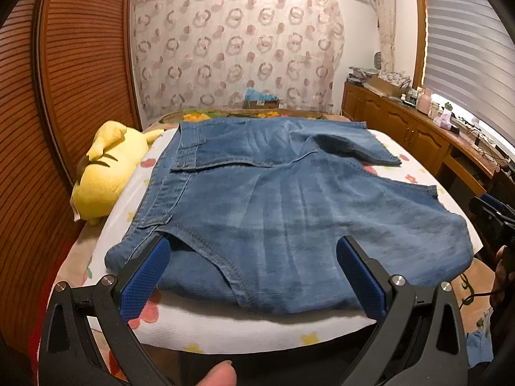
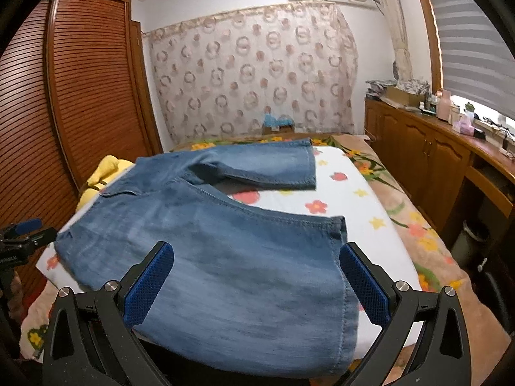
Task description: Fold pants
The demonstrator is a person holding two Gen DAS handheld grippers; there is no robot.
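Note:
Blue denim shorts (image 1: 273,206) lie spread on a white flowered pad (image 1: 225,325) on the bed, waistband to the left, two legs pointing right. My left gripper (image 1: 252,247) hovers open over the near waistband corner and front pocket, nothing between its blue pads (image 1: 145,283). In the right wrist view the same shorts (image 2: 209,273) lie flat, the near leg's hem at the right. My right gripper (image 2: 257,254) stands open above that near leg, pads (image 2: 363,283) clear of the cloth. The far leg (image 2: 267,164) lies separate behind.
A yellow plush toy (image 1: 103,173) lies left of the shorts against a slatted wooden wardrobe (image 1: 64,96). A wooden cabinet (image 2: 434,160) with clutter runs along the right under a window blind. A curtain (image 2: 251,74) hangs at the back. A fingertip (image 1: 219,374) shows at the bottom.

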